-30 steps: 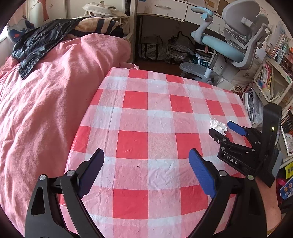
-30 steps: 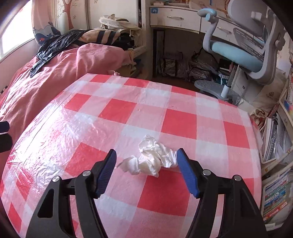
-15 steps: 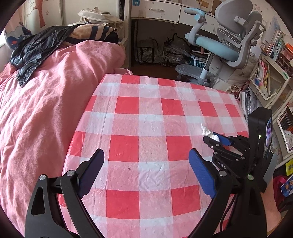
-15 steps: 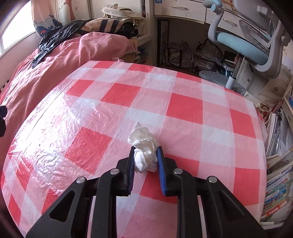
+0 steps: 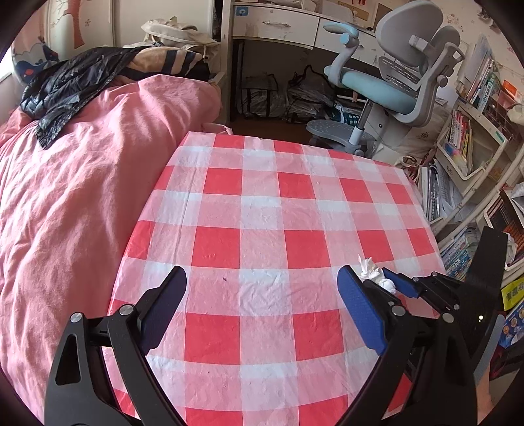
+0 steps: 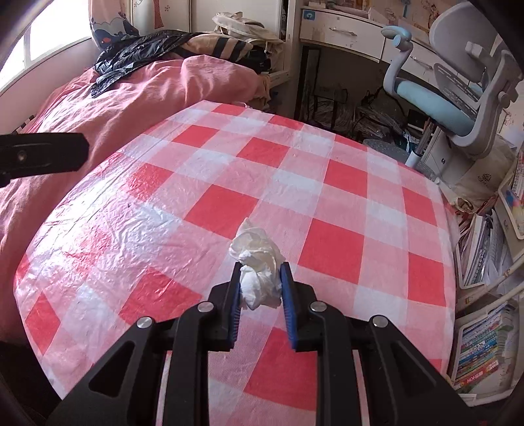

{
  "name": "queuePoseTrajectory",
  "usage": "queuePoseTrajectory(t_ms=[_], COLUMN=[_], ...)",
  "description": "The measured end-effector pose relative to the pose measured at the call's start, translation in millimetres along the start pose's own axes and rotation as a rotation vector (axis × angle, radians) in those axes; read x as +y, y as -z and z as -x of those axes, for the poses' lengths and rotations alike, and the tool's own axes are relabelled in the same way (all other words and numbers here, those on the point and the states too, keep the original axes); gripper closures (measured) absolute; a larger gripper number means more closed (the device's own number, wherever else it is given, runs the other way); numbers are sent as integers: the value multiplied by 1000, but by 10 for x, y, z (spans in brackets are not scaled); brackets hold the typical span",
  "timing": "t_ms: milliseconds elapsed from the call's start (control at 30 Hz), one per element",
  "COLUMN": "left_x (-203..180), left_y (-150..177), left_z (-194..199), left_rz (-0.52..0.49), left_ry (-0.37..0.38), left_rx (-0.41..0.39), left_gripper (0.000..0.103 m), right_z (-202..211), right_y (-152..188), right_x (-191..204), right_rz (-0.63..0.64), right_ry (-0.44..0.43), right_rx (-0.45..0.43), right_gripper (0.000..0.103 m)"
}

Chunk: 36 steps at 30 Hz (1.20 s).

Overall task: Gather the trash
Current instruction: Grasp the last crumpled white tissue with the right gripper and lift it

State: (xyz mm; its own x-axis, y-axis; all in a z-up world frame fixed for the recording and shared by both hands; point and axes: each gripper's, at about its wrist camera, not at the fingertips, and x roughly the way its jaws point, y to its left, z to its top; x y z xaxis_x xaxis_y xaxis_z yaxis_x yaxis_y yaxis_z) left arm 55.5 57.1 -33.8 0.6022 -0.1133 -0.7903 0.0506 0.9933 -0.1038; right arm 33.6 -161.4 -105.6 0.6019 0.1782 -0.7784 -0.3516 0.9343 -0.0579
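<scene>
A crumpled white tissue (image 6: 257,270) is pinched between the blue pads of my right gripper (image 6: 260,273), which is shut on it and holds it just above the red-and-white checked tablecloth (image 6: 229,183). The left wrist view shows the same tissue (image 5: 373,273) at the right table edge, partly hidden behind my left gripper's right finger. My left gripper (image 5: 262,288) stands open over the near part of the cloth (image 5: 262,209) with nothing between its fingers. One black finger of the left gripper (image 6: 42,155) shows at the left edge of the right wrist view.
A pink duvet (image 5: 75,183) with a black jacket (image 5: 72,82) lies left of the table. Beyond the table stand a desk (image 5: 278,23) and a grey-blue office chair (image 5: 393,78). Shelves of books (image 6: 484,344) crowd the right side.
My right gripper closed on the tissue and drew it back and up off the cloth. Both grippers pulled back from the table, so more of the room shows.
</scene>
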Motion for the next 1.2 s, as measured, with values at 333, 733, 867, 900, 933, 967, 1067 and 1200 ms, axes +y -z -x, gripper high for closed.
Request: queuePoseTrajectory(t_ms=[333,733,867,900,933,967,1067,1200], left_x=[-57,-126,-206,-219,-231,-238,-253,-269], left_y=[39,-6,3,1,-1,-4,7,29], left_z=[38,-28,-61,-66,-69,-73,-93,-133], left_rz=[-29,-54,-83,-88,-93,-96,-105,-112], left_ry=[-6,-23,-35,-39,-42,-47,-58,-68], left_rx=[-3,2,3,2,0,-2,-4,2], left_gripper=[13,13,12,12,12,12,11,11], right_z=[204,217,253,254,252,251,255,254], right_y=[154,198,156,155,157,162,184,221], right_x=[76,88,76,77,74,70,23,-75], right_rz=[33,48,49,57,65,72,81,83], right_ry=[-9,-59,-63,-60,-55,-51,-42,-21], right_rx=[6,-9,-39,-44,-45,-46,-47,-44], right_gripper=[80,80,80,80,80,80,80,80])
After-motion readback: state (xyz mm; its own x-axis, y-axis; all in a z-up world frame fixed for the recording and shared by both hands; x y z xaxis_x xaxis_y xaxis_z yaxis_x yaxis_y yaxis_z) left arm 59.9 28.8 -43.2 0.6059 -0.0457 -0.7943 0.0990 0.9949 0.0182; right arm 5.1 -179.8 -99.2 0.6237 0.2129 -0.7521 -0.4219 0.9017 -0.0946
